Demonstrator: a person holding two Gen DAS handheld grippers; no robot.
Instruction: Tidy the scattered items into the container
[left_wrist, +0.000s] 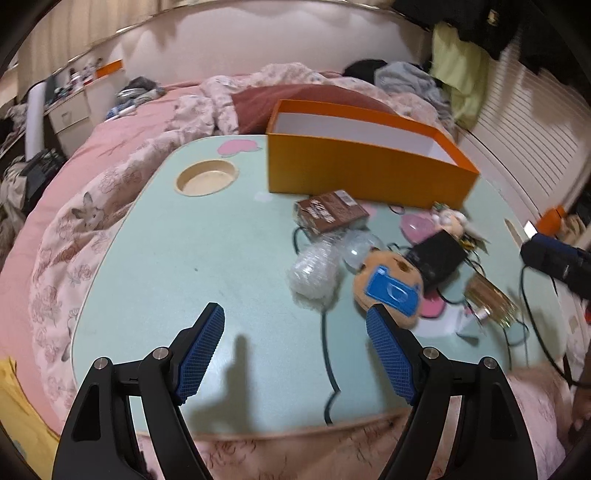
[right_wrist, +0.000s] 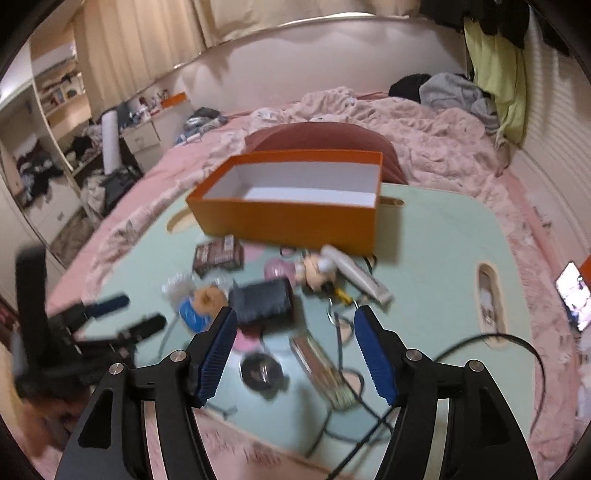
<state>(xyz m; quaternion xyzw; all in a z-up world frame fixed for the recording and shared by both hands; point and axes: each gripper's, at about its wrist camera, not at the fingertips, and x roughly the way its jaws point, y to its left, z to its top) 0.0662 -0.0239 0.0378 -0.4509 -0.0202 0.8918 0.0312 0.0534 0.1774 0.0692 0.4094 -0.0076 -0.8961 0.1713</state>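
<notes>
The orange box (left_wrist: 369, 166) (right_wrist: 288, 218) stands open and empty at the far side of the pale green table (left_wrist: 184, 258) (right_wrist: 443, 240). In front of it lie a brown carton (left_wrist: 328, 212) (right_wrist: 218, 256), a plush toy with a blue camera patch (left_wrist: 391, 288) (right_wrist: 201, 302), a black wallet (left_wrist: 439, 258) (right_wrist: 264, 301), a small doll (left_wrist: 450, 219) (right_wrist: 319, 271), a white tube (right_wrist: 358, 277), a round black compact (right_wrist: 260, 371) and a gold case (right_wrist: 325, 373). My left gripper (left_wrist: 295, 314) is open beside the plush toy. My right gripper (right_wrist: 297, 314) is open above the clutter, holding nothing.
A crumpled clear wrap (left_wrist: 314, 269) and dark cables (left_wrist: 328, 354) (right_wrist: 491, 339) lie among the items. A round cup recess (left_wrist: 206, 181) sits at the table's far left. Pink bedding (left_wrist: 74, 221) surrounds the table, and a lit phone (right_wrist: 572, 295) lies on it.
</notes>
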